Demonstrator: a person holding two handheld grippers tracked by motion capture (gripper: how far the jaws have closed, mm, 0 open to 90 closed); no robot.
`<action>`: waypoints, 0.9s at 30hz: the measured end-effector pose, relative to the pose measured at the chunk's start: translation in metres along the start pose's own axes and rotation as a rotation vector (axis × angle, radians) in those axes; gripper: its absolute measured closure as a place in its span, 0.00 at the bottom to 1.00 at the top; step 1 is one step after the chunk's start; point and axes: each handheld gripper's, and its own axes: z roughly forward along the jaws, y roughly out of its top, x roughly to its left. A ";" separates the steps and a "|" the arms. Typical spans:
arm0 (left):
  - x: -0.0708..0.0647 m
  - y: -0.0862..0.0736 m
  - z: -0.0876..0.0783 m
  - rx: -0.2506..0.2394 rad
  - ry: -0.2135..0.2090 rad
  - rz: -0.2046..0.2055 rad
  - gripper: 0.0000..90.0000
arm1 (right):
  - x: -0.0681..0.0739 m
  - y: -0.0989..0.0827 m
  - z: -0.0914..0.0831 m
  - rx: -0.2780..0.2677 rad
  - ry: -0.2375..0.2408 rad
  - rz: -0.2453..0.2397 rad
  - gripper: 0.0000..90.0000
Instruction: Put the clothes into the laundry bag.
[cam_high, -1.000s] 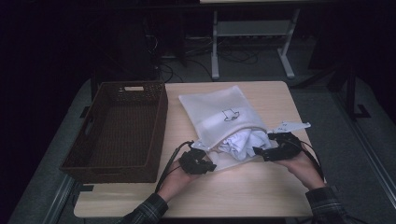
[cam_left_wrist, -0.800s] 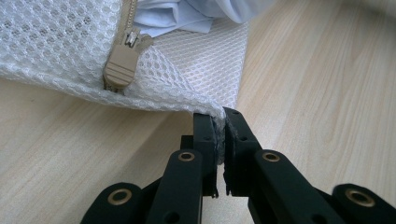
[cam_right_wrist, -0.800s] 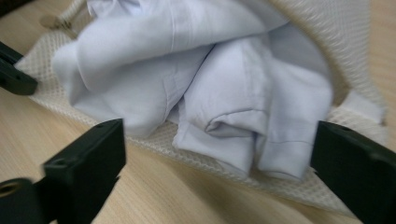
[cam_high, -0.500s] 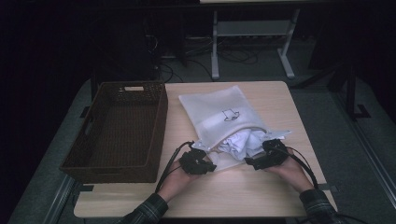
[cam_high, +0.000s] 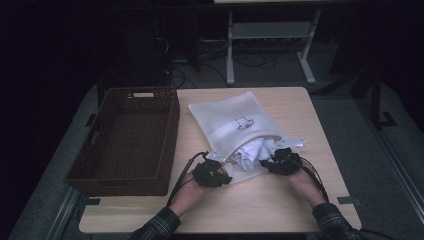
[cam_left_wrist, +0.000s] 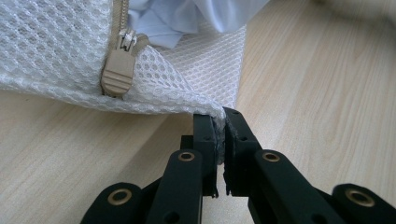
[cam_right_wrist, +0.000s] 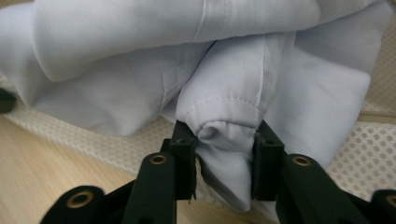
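Right hand-held gripper (cam_right_wrist: 222, 154) had moved left to the bag mouth, jaws just closing onto a white garment (cam_right_wrist: 224, 93) fold. Left hand-held gripper (cam_left_wrist: 221, 135) clamped the mesh laundry bag (cam_high: 235, 120) hem, near bench (cam_high: 280, 210) edge. Brown basket (cam_high: 170, 130) at left.

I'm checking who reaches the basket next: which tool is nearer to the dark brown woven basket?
Left. The left tool sits just beside the dark brown woven basket, near its front right corner, clamping the white mesh laundry bag. The right tool is farther off, beyond the bag's opening.
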 end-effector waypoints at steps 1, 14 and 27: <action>0.000 0.000 0.000 0.000 0.000 0.000 0.94 | 0.000 0.001 0.001 -0.002 0.004 0.006 0.76; 0.000 0.000 -0.001 0.007 -0.002 0.000 0.95 | 0.008 0.019 0.018 -0.019 0.024 -0.010 0.80; 0.001 -0.001 0.000 0.015 -0.008 0.001 0.95 | 0.021 0.030 0.029 -0.004 0.035 -0.043 0.70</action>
